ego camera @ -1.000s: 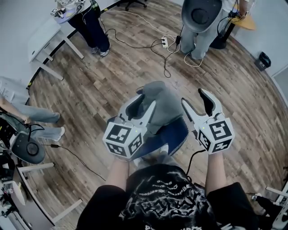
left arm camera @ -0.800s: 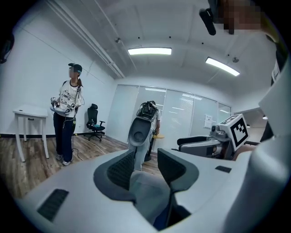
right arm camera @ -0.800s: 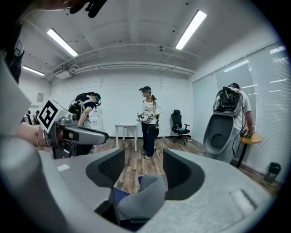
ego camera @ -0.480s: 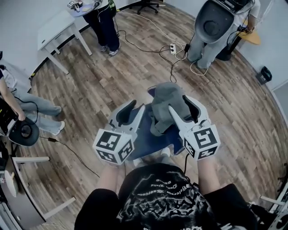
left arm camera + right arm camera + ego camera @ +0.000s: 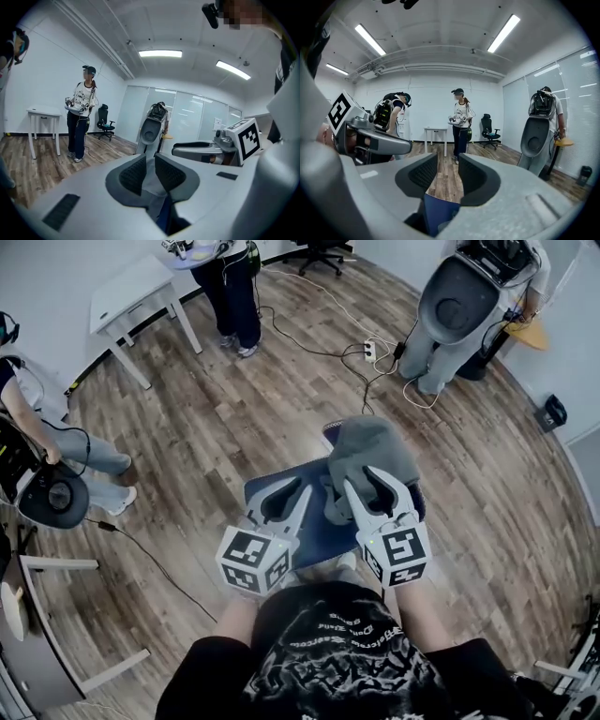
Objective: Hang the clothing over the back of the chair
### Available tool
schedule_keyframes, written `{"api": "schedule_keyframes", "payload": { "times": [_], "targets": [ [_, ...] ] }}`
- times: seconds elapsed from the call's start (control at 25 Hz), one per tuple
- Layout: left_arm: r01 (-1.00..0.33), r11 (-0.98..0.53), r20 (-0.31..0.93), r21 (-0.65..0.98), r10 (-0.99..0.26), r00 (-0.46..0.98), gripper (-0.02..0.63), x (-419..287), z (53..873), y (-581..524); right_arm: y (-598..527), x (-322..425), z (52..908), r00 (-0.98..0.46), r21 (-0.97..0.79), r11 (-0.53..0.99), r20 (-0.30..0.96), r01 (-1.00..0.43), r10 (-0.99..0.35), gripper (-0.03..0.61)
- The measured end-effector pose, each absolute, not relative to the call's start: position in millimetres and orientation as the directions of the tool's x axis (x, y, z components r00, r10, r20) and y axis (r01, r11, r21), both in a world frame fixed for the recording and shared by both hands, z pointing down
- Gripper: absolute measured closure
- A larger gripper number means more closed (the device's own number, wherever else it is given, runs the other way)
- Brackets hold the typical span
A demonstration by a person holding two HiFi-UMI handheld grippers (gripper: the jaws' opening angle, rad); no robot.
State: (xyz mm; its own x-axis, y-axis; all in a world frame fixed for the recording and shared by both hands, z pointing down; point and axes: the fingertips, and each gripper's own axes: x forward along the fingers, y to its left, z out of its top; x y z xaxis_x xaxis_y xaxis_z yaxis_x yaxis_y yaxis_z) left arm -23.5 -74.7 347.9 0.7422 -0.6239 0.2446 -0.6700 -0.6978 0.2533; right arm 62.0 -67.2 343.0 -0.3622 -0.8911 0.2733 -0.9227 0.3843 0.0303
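Grasp step: poised by the grey clothing on the chair. Left gripper and right gripper jaws just narrowed, apart, empty. Next: dip, pinch cloth, lift toward the backrest.

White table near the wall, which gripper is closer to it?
Left. The left gripper is on the side toward the white table, over the blue surface; the right gripper is farther, over the grey clothing.
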Motion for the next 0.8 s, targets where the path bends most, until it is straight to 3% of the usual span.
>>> {"api": "schedule_keyframes", "payload": {
  "times": [0.16,0.36,0.8],
  "targets": [
    [-0.667,-0.682,0.233,0.299,-0.626,0.744,0.568,-24.9,362.6,-65.9,-60.0,50.3,360.2,-0.358,0.023,0.383,0.304,-0.924,-0.883,0.464],
    [-0.725,-0.579,0.225,0.373,-0.702,0.676,0.581,-47.4,374.1,-63.9,-50.9,28.5,379.3,-0.384,0.020,0.413,0.332,-0.910,-0.862,0.574],
    [-0.743,-0.571,0.323,0.349,-0.671,0.668,0.604,-48.2,409.2,-47.4,-38.5,3.6,416.6,-0.368,-0.030,0.390,0.408,-0.920,-0.836,0.574]
  ]
}}
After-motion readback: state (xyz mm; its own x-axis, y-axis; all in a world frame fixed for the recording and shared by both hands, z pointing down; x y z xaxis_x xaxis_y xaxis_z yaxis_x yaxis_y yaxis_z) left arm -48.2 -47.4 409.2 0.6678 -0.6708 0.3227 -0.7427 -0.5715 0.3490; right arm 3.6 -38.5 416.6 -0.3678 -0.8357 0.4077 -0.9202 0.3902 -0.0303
